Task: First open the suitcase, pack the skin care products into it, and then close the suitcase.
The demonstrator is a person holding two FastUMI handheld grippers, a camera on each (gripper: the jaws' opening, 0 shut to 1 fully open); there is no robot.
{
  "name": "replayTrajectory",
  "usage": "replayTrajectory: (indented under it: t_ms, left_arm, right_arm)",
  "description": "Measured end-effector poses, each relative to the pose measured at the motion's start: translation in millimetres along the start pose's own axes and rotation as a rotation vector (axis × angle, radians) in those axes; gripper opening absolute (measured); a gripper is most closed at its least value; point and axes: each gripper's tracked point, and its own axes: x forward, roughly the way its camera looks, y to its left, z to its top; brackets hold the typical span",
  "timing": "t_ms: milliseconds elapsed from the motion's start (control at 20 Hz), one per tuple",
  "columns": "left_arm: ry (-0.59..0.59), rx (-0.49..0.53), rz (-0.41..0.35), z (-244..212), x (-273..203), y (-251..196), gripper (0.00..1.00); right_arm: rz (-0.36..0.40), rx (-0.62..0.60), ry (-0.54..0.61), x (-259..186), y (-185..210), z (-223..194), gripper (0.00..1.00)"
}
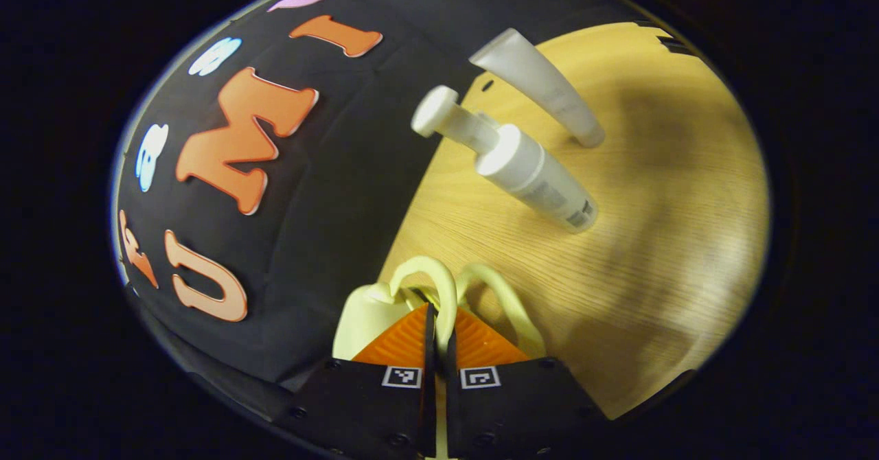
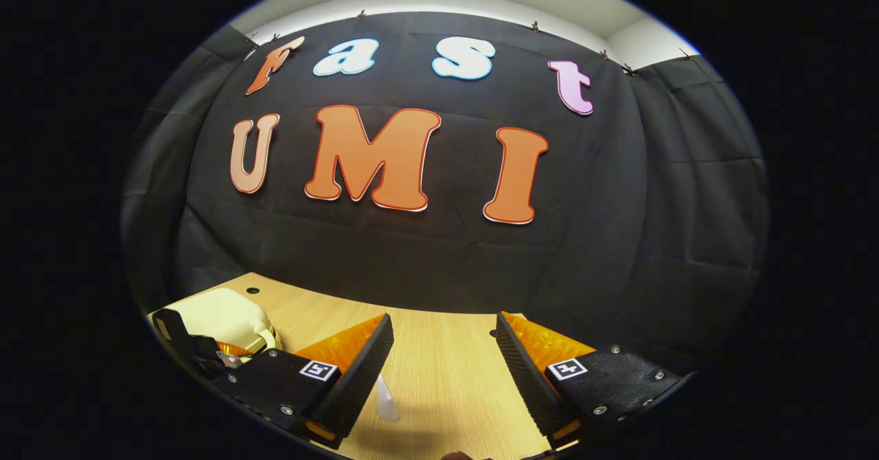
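Note:
In the left gripper view my left gripper (image 1: 439, 316) is shut on one pale yellow loop handle (image 1: 431, 274) of the cream suitcase (image 1: 364, 316); a second loop handle (image 1: 505, 295) hangs free just to its right. Beyond stand a white pump bottle (image 1: 529, 171) and a white tube (image 1: 542, 86) on the wooden table (image 1: 673, 240). In the right gripper view my right gripper (image 2: 445, 350) is open above the table (image 2: 446, 377), with a white tube tip (image 2: 386, 401) low between its fingers. The cream suitcase (image 2: 223, 312) sits at the far left there, with the left gripper (image 2: 199, 357) on it.
The black booth wall (image 2: 439, 240) closes off the table's far edge. Small round holes (image 2: 253, 290) mark the tabletop near that edge. Bare wood lies to the right of the bottle and tube in the left gripper view.

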Motion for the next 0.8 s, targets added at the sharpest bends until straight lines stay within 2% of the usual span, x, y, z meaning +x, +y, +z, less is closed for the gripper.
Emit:
replayTrajectory:
  t_ms: [100, 300, 500, 800]
  left_arm:
    - [-0.003, -0.089, 0.004, 4.0, -6.2, 12.3, 0.06]
    - [-0.024, -0.253, 0.085, 4.9, -26.0, 57.1, 0.06]
    - [-0.031, -0.464, 0.142, -8.4, -39.8, 104.8, 0.06]
    - [-0.029, -0.675, 0.215, -35.2, -54.8, 166.3, 0.06]
  right_arm:
    - [0.003, -0.001, 0.0, 0.3, 1.6, 0.1, 0.95]
    - [0.02, -0.008, -0.002, 3.0, 11.9, 0.6, 0.95]
    - [0.05, -0.014, -0.012, 7.6, 26.9, 6.2, 0.95]
    - [0.083, -0.022, -0.02, 15.0, 50.0, 12.6, 0.95]
